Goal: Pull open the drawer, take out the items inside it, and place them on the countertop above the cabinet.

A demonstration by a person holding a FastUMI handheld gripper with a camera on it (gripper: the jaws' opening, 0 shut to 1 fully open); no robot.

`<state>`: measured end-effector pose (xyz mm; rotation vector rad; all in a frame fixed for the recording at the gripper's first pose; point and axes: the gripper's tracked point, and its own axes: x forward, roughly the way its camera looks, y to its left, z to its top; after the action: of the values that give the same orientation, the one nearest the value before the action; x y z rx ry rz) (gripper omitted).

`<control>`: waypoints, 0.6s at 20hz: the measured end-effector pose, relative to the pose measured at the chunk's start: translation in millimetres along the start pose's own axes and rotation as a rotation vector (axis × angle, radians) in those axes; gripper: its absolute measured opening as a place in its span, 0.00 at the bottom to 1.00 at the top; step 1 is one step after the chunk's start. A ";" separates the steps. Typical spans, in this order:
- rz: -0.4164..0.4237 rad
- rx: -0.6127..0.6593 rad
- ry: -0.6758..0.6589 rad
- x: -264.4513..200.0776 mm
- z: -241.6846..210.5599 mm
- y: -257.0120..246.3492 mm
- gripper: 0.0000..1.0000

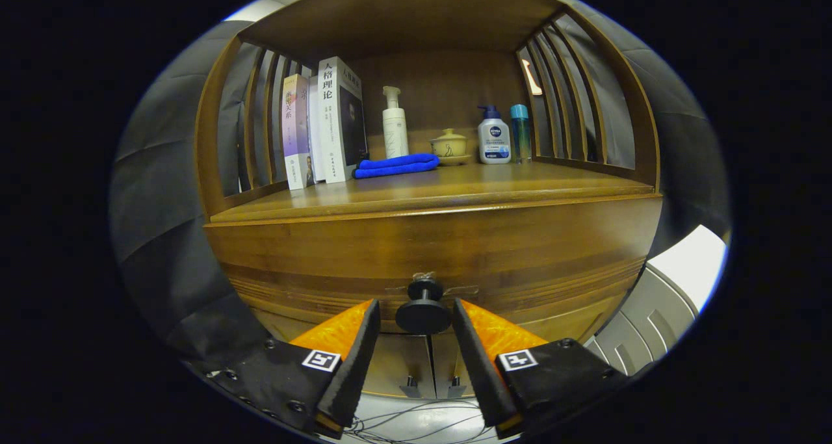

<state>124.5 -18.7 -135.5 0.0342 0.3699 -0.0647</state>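
Note:
A wooden cabinet fills the scene, with its drawer front [520, 268] closed under the countertop [455, 187]. A round dark knob [423, 312] sticks out of the drawer front. My gripper [416, 314] is open, and the knob sits between its two fingertips with a small gap on each side. The inside of the drawer is hidden.
On the countertop stand books [328, 125] at the left, a folded blue cloth [396, 165], a white pump bottle [394, 125], a small lidded cup [448, 145], a lotion bottle [494, 138] and a teal bottle [520, 132]. Slatted wooden sides and a shelf above enclose the countertop. Lower cabinet doors [429, 366] lie below the drawer.

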 end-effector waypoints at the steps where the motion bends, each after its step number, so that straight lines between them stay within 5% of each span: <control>1: -0.014 -0.007 0.003 -1.4 -1.3 -3.2 0.64; 7: 0.014 -0.043 0.022 -1.1 -2.9 -2.0 0.36; 12: 0.024 -0.029 0.015 -13.9 -7.3 -2.8 0.35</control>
<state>108.8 -20.4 -137.3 0.0102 0.3856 -0.0357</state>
